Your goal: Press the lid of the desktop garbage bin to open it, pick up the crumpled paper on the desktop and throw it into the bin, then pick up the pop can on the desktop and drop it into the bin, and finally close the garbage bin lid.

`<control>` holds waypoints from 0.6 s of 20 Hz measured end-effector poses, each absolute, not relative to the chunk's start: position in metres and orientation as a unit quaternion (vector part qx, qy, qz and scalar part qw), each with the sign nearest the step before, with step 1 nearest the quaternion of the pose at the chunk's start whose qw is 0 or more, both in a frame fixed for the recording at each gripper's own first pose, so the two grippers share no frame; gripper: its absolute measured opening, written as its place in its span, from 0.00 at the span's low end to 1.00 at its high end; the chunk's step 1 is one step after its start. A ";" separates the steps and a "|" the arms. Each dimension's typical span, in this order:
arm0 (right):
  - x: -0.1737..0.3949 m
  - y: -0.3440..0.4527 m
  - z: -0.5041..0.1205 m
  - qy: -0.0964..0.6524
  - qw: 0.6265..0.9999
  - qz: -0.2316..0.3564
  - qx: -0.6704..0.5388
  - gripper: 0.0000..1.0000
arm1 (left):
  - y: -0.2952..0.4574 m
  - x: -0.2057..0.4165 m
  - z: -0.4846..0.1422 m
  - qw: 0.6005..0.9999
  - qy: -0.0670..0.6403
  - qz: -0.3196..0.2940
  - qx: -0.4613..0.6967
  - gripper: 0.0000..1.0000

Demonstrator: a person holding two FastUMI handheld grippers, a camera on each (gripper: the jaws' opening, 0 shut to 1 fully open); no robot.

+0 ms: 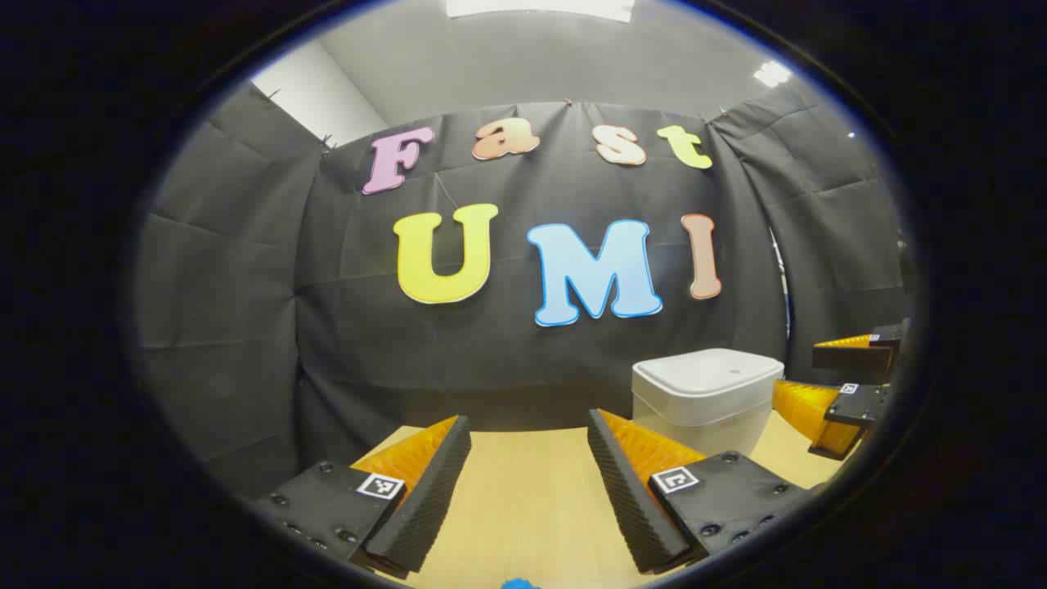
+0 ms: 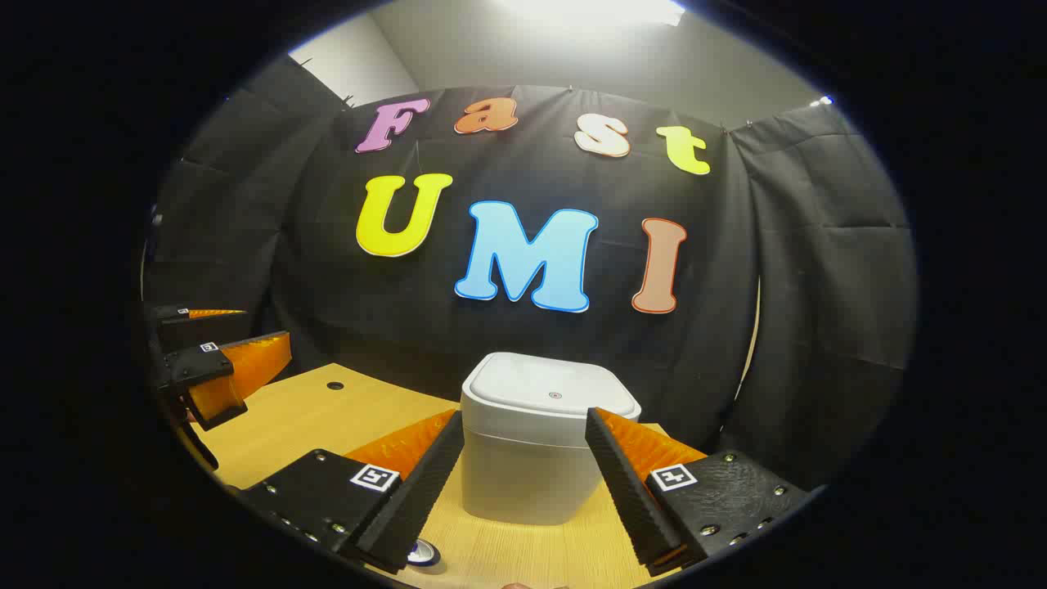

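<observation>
Both views look low across the desktop (image 1: pixel 523 491) toward the bin (image 2: pixel 548 442), the right nearer.

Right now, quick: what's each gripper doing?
Left gripper: open, holding nothing.
Right gripper: open, empty, facing the closed garbage bin.

A bin on the table, with its lid down

The right gripper (image 2: pixel 523 478) has its two fingers wide apart, with nothing between them. The white bin (image 2: pixel 536 474) stands just ahead at 12 o'clock on the wooden table (image 2: pixel 286 425), lid (image 2: pixel 550 388) shut. The left gripper (image 2: pixel 233 360) hangs at 9 o'clock. A round can top (image 2: pixel 424 554) peeks out at 7 o'clock.
</observation>
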State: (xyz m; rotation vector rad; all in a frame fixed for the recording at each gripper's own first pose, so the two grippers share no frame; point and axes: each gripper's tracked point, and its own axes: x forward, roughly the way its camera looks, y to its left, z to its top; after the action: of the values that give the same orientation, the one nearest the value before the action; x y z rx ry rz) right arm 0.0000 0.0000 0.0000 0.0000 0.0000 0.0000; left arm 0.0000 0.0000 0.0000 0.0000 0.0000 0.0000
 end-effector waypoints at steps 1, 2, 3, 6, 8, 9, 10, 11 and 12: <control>-0.001 0.000 0.000 -0.001 1.000 0.001 -0.001 0.96 | 0.000 0.001 -0.001 1.000 0.001 0.001 -0.002 0.98; -0.001 0.000 0.001 -0.002 1.000 0.001 -0.002 0.96 | -0.001 0.000 -0.002 1.000 0.002 0.003 -0.003 0.98; 0.000 0.000 0.000 -0.002 1.000 0.002 -0.002 0.96 | -0.002 0.000 -0.002 1.000 0.003 0.004 -0.003 0.98; 0.001 0.000 -0.002 0.000 1.000 0.007 -0.001 0.96 | -0.002 -0.002 -0.004 1.000 0.004 0.007 -0.003 0.94; 0.002 0.001 -0.002 0.002 1.000 0.011 0.000 0.96 | -0.002 -0.002 -0.003 1.000 0.003 0.010 -0.004 0.96; 0.001 0.000 -0.003 0.001 1.000 0.011 0.000 0.96 | -0.002 -0.003 -0.004 1.000 0.003 0.012 -0.004 0.98; 0.001 0.000 -0.002 0.000 1.000 0.012 0.000 0.96 | -0.002 -0.005 -0.004 1.000 0.003 0.013 -0.005 0.98; 0.001 0.000 -0.003 -0.002 1.000 0.013 0.001 0.96 | -0.001 -0.007 -0.004 1.000 0.003 0.014 -0.005 0.98; 0.001 0.000 -0.003 0.000 1.000 0.014 0.001 0.96 | -0.001 -0.007 -0.004 1.000 0.003 0.015 -0.006 0.98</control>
State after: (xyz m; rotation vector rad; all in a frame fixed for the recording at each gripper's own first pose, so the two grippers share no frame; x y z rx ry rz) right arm 0.0012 -0.0002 -0.0033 0.0012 -0.0005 0.0270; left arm -0.0073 -0.0014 -0.0040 -0.0123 0.0062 0.0309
